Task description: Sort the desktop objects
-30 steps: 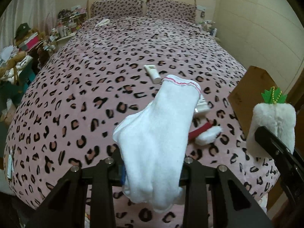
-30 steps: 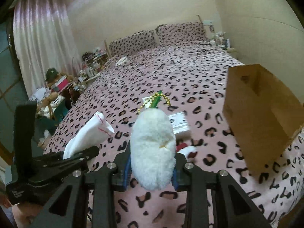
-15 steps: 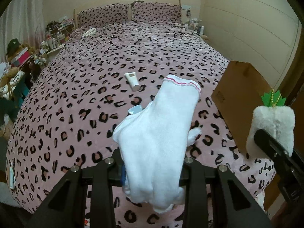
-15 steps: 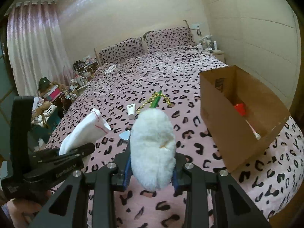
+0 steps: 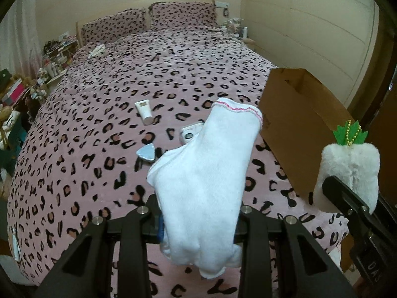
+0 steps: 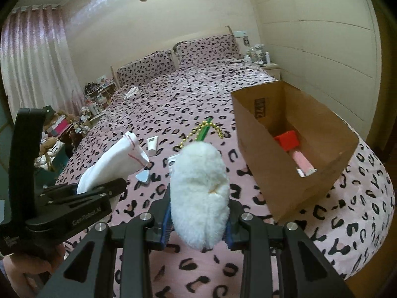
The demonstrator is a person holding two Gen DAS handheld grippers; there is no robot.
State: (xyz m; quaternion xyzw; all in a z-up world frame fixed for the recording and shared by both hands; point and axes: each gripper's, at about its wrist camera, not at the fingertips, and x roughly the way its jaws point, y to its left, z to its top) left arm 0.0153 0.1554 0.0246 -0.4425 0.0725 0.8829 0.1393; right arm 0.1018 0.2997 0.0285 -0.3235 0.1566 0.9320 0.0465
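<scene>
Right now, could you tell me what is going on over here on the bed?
A person is sorting things with two handheld grippers. The left gripper is shut on a white sock, and the right gripper is shut on a fluffy white radish charm. Both are held above the bed, beside an open cardboard box. A small tube lies on the bedspread.

On the bed (image 5: 104, 154), the cardboard box (image 6: 285, 173) sits at 3 o'clock near the foot edge. The tube (image 5: 144, 110) lies at 11 o'clock, the triangular piece (image 5: 146, 152) just before it, both left of the box.
</scene>
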